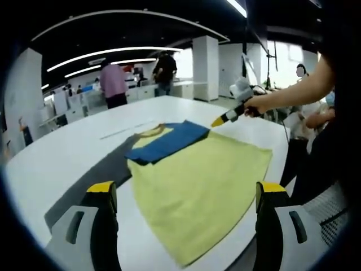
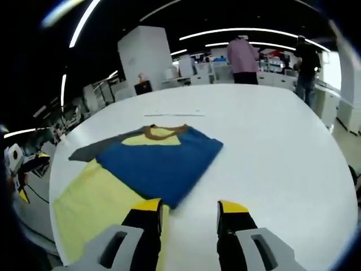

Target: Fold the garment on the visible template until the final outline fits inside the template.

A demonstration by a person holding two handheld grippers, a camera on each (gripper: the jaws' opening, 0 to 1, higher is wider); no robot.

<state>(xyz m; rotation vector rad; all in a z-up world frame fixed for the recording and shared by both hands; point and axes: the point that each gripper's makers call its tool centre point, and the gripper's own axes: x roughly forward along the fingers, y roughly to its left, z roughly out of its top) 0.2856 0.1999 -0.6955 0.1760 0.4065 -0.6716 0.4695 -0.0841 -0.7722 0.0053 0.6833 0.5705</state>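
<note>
Lying flat on the round white table (image 1: 62, 152) over the grey template strip (image 1: 101, 175), the yellow cotton T-shirt (image 1: 197, 186) has its blue part (image 2: 158, 164) folded inward, while the left gripper (image 1: 183, 195) and right gripper (image 2: 189, 210) hover spread and empty, seemingly poised for another fold.

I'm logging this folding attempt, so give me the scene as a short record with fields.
garment: yellow T-shirt with brown collar, flat on the table
fold: blue part lying over the yellow body
template: grey sheet under the shirt
surface: white table
left gripper: open, above the hem, holding nothing
right gripper: open, at the blue edge, holding nothing
</note>
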